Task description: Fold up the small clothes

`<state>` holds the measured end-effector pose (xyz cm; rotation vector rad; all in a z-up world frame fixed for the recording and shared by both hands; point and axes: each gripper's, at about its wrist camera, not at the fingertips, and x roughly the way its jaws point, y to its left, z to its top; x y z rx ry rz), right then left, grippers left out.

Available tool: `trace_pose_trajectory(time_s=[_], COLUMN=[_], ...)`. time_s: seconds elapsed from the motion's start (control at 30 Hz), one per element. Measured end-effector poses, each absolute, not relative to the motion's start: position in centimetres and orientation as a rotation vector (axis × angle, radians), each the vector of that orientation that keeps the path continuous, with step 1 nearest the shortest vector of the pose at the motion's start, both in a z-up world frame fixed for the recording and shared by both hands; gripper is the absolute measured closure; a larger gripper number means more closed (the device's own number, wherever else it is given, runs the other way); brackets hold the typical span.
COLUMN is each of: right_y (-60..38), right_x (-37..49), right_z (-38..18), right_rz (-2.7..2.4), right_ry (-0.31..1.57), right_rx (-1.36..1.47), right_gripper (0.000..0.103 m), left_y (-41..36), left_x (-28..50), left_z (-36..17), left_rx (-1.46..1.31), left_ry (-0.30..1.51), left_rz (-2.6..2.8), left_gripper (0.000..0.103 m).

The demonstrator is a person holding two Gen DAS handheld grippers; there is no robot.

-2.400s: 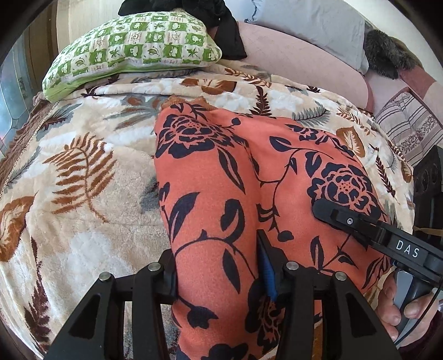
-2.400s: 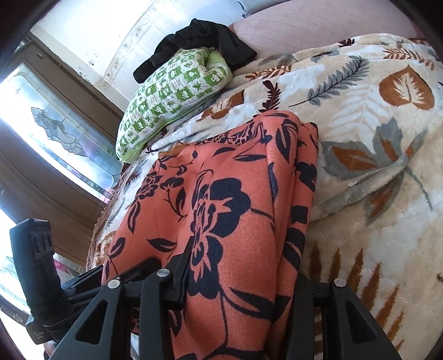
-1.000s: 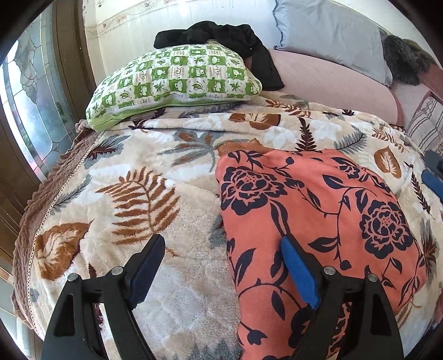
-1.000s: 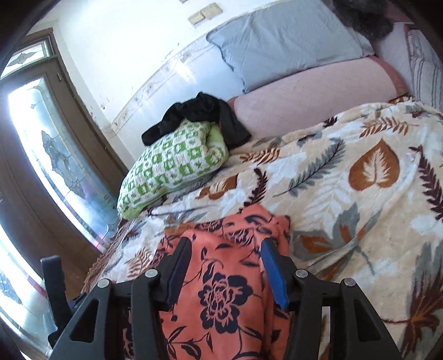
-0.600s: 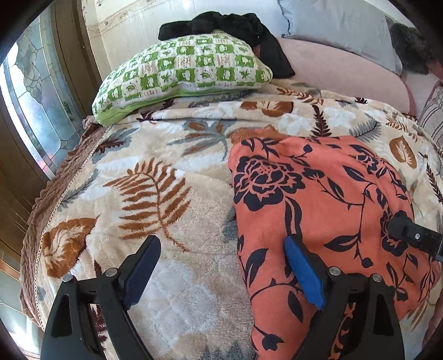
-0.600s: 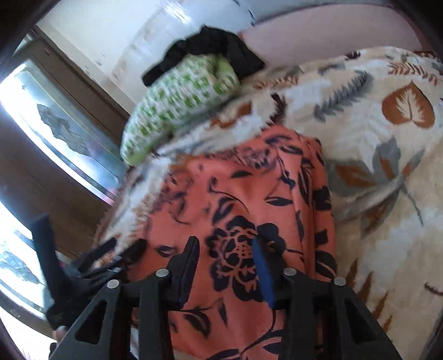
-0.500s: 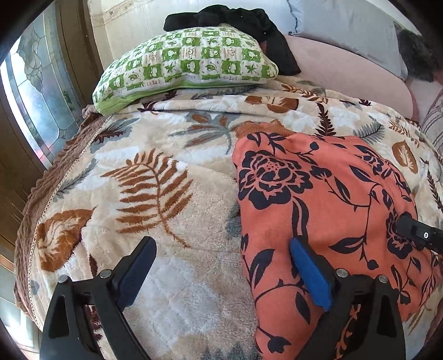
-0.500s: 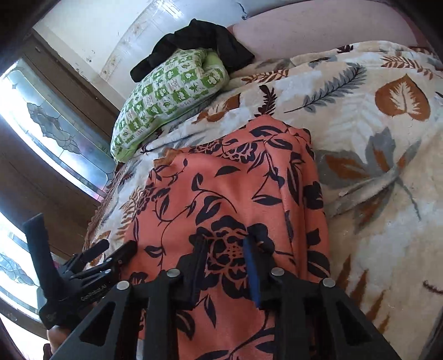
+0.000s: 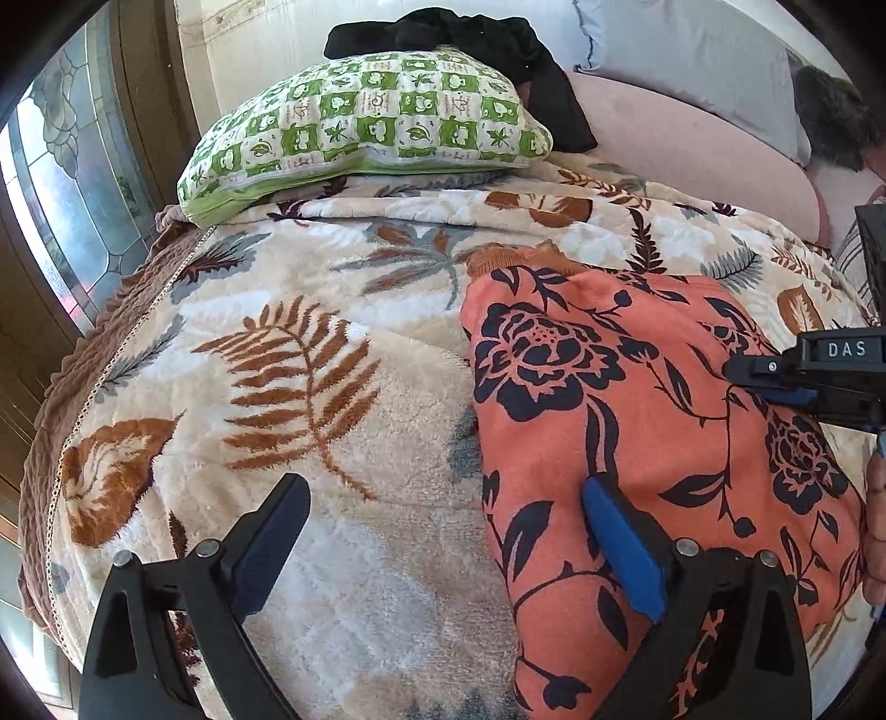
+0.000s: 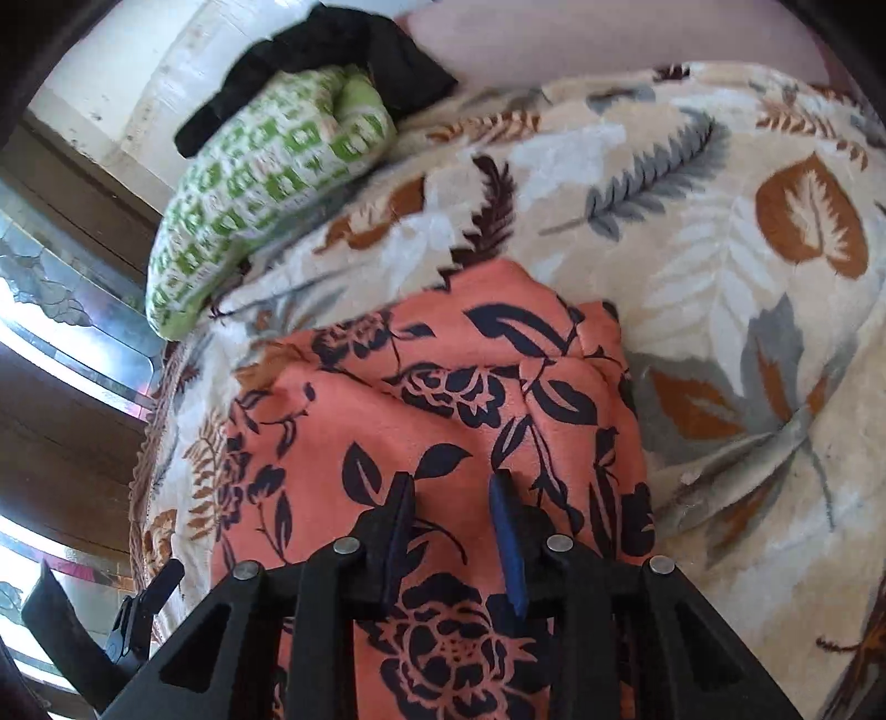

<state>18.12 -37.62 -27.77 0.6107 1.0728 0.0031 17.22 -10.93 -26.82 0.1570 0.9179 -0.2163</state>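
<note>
An orange garment with dark blue flowers (image 9: 637,399) lies folded on the leaf-patterned blanket (image 9: 310,387); it also shows in the right wrist view (image 10: 443,421). My left gripper (image 9: 443,531) is open wide over the garment's left edge, its right finger on the cloth and its left finger over the blanket. My right gripper (image 10: 451,515) is partly open and low over the garment's middle, with cloth showing between the fingers. It also shows in the left wrist view (image 9: 786,382) at the right edge.
A green checked pillow (image 9: 365,127) lies at the head of the bed with a black garment (image 9: 459,39) on it. A grey pillow (image 9: 692,61) and a pink cushion (image 9: 692,144) are at the back right. A stained-glass door (image 9: 72,183) stands left of the bed.
Both grippers let go of the garment, lifted and came back down. My right gripper has narrowed and dropped onto the cloth's middle. My left gripper stays open at the left edge.
</note>
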Motion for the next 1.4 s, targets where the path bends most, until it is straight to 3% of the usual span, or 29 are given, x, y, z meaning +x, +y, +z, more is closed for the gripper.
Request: trace_pose_trajectory(time_s=[0.37, 0.47, 0.57, 0.67, 1.07, 1.27, 1.4], right_y=[-31.4, -29.3, -28.9, -29.5, -32.7, -33.1, -32.6], right_x=[22.6, 24.8, 27.2, 26.8, 13.3, 5.8, 4.9], right_z=[-21.9, -23.1, -27.7, -28.0, -21.6, -25.3, -22.7], right_rz=[0.143, 0.161, 0.128, 0.151, 0.094, -0.006, -0.017], right_ry=[0.960, 0.985, 1.133, 1.097, 0.970, 0.926, 0.965], right_rx=[0.465, 0.423, 0.399, 0.427, 0.333, 0.290, 0.264], right_gripper=[0.070, 0.070, 0.070, 0.071, 0.071, 0.067, 0.067], left_y=[-10.7, -10.6, -10.7, -10.7, -10.7, -11.2, -11.3], left_x=[17.5, 17.5, 17.5, 17.5, 17.5, 16.8, 15.0], left_z=[-26.8, -26.9, -26.9, -26.9, -27.0, -26.9, -25.6], left_rx=[0.144, 0.141, 0.146, 0.141, 0.134, 0.149, 0.157], left_ry=[0.935, 0.936, 0.935, 0.935, 0.936, 0.900, 0.875], left_rz=[-0.226, -0.226, -0.225, -0.230, -0.226, -0.210, -0.225], left_gripper=[0.004, 0.004, 0.004, 0.004, 0.004, 0.003, 0.003])
